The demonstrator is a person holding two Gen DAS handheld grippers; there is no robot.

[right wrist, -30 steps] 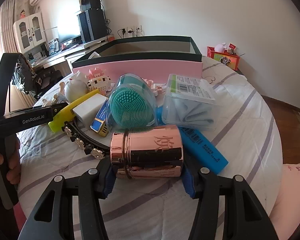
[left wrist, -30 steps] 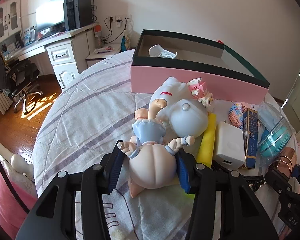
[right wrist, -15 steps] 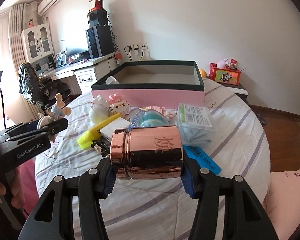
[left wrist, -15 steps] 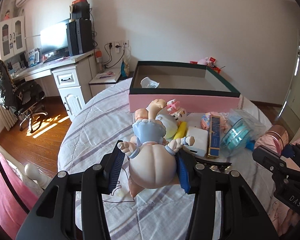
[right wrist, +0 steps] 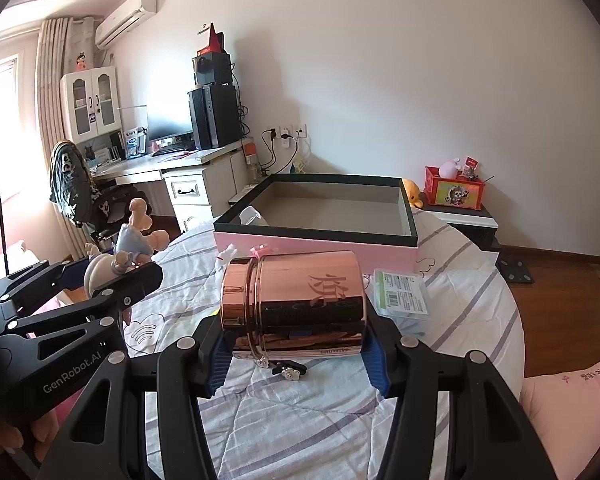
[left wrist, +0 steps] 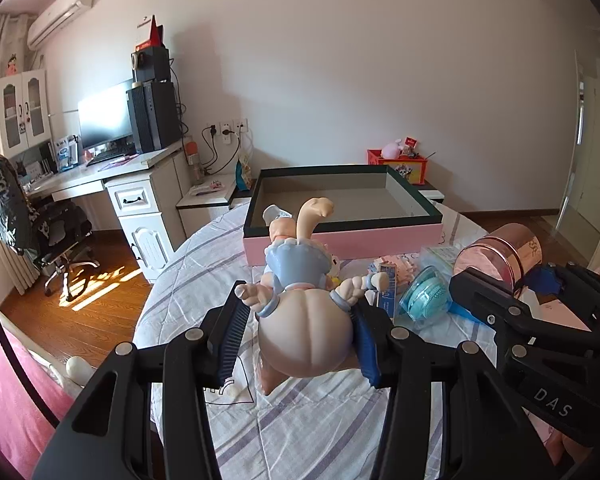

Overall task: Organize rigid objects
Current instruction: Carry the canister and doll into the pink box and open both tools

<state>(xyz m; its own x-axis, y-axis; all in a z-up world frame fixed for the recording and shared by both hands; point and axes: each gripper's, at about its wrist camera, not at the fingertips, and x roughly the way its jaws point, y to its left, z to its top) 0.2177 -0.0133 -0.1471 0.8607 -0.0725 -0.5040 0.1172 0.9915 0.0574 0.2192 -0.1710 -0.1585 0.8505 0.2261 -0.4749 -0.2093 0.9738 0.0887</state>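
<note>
My left gripper (left wrist: 300,340) is shut on a baby doll (left wrist: 304,332) in a light blue dress, held head toward me, one leg pointing up, above the striped bedspread. My right gripper (right wrist: 296,354) is shut on a rose-gold metal canister (right wrist: 296,304) lying sideways between the blue pads, lifted off the bed. The canister (left wrist: 500,252) and right gripper (left wrist: 540,320) show at the right of the left wrist view; the doll (right wrist: 116,260) shows at the left of the right wrist view. Ahead stands the open pink box with a dark green rim (right wrist: 316,240).
A white item (left wrist: 274,212) lies in the box's near left corner. On the bedspread (left wrist: 300,420) lie a teal brush in a clear case (left wrist: 424,296), a clear packet with a green label (right wrist: 400,292) and small boxes. A desk, chair and nightstand stand beyond the bed.
Both grippers have risen with their loads and pulled back from the pile; the bed items look smaller and lower, and the box's inside shows more. Neither grip has changed.
</note>
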